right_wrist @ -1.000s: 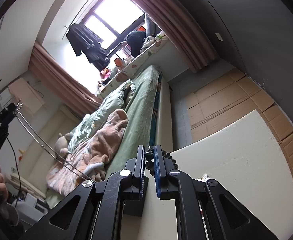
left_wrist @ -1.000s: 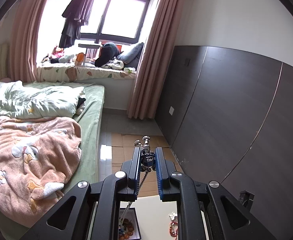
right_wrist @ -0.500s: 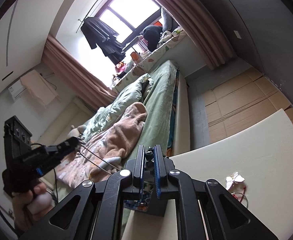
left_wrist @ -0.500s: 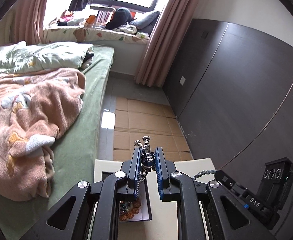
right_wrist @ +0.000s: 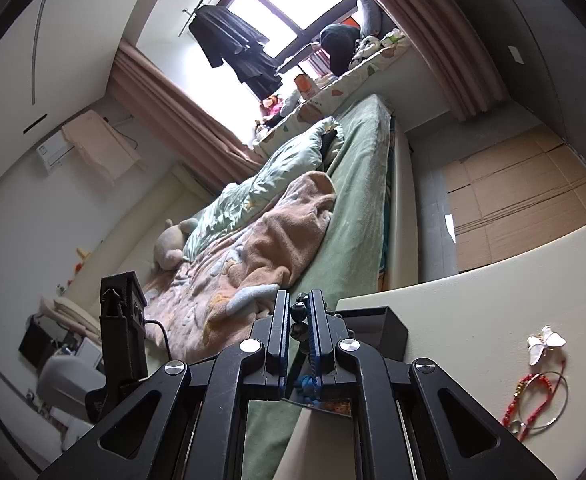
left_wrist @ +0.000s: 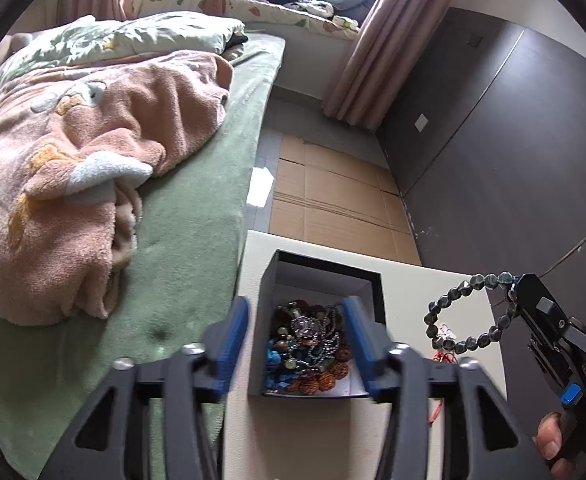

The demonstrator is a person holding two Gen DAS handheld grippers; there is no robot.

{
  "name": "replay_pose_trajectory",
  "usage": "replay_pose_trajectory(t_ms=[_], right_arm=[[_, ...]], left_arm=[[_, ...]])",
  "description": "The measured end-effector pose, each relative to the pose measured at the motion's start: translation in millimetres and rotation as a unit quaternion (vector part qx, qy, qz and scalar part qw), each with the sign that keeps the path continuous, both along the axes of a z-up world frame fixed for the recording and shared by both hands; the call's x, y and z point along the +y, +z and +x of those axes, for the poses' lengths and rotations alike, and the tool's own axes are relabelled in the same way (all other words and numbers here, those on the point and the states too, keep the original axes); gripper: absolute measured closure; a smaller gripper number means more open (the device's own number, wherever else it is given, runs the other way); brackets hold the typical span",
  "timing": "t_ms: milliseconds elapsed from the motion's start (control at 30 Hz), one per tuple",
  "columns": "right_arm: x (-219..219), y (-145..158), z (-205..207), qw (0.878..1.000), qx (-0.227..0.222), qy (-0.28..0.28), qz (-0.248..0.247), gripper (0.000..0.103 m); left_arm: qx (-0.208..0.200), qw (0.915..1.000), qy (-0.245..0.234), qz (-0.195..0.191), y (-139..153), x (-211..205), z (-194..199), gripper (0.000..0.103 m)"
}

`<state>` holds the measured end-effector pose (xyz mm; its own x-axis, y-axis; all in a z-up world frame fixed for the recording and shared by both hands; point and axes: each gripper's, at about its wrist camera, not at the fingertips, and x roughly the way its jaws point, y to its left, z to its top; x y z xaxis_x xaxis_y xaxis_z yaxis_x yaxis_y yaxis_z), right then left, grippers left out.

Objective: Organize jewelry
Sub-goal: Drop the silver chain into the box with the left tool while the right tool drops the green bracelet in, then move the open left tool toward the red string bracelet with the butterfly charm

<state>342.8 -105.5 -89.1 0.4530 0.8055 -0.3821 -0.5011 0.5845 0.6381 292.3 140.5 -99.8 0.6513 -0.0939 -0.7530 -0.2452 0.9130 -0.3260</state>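
Observation:
A dark open box (left_wrist: 363, 286) holds a pile of jewelry (left_wrist: 307, 348), with a silver chain necklace (left_wrist: 317, 336) on top. My left gripper (left_wrist: 296, 332) is open and empty, its blue fingers either side of the box. My right gripper (right_wrist: 297, 316) is shut on a dark beaded bracelet (left_wrist: 467, 312), which hangs in a loop to the right of the box; between its fingers only a few beads (right_wrist: 299, 318) show. The box corner (right_wrist: 389, 328) shows in the right wrist view.
The box stands on a cream table (left_wrist: 421, 280) beside a green bed (left_wrist: 197, 216) with a pink blanket (left_wrist: 73, 168). A white butterfly brooch (right_wrist: 543, 344) and a red bead bracelet with a wire hoop (right_wrist: 535, 404) lie on the table. Cardboard covers the floor (left_wrist: 333, 196).
My left gripper has tilted down over the box and opened; the silver chain it held now lies in the box. My right gripper has moved nearer the box with the beaded bracelet.

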Motion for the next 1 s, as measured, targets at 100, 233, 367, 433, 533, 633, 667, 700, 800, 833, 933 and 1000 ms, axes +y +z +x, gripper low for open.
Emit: replay_pose_trajectory(t_ms=[100,233,367,433,533,633,667,700,800,833,933,1000], right_arm=[[19,-6,-1,1.000,0.004,0.019,-0.005,0.093],[48,-22,3,0.997,0.021,0.029,-0.075,0.083],[43,-37,10,0.993,0.070,0.037,-0.083,0.033],[30,-35,10,0.994,0.073,0.025,-0.079,0.021],[6,-30,8,0.994,0.068,0.006,-0.082,0.019],[-16,-29,9,0.993,0.076,-0.013,-0.089,0.007],[-24,-30,10,0.992,0.083,-0.020,-0.089,0.007],[-35,-32,10,0.991,0.093,-0.029,-0.088,0.007],[-67,-33,9,0.987,0.111,-0.058,-0.102,0.005],[-77,-33,9,0.986,0.113,-0.065,-0.101,0.000],[-104,-36,10,0.982,0.122,-0.093,-0.113,0.000],[-117,-37,11,0.980,0.124,-0.104,-0.113,0.000]], left_arm=[[-0.016,0.9996,0.021,0.004,0,11,-15,0.013],[-0.001,0.9995,0.031,0.007,-3,18,-21,0.013],[-0.009,0.9995,0.030,0.004,2,17,-26,0.013],[-0.011,0.9996,0.024,0.010,6,12,-25,0.013],[-0.014,0.9998,0.010,0.014,11,1,-24,0.012],[-0.020,0.9997,0.000,0.017,15,-11,-21,0.007],[-0.022,0.9996,-0.005,0.017,16,-15,-19,0.005],[-0.023,0.9996,-0.010,0.014,17,-20,-18,0.003],[-0.020,0.9995,-0.021,0.010,16,-35,-13,0.002],[-0.018,0.9995,-0.025,0.008,15,-40,-11,0.002],[-0.015,0.9990,-0.041,0.001,13,-58,-6,0.002],[-0.012,0.9986,-0.050,0.001,12,-69,-3,0.002]])
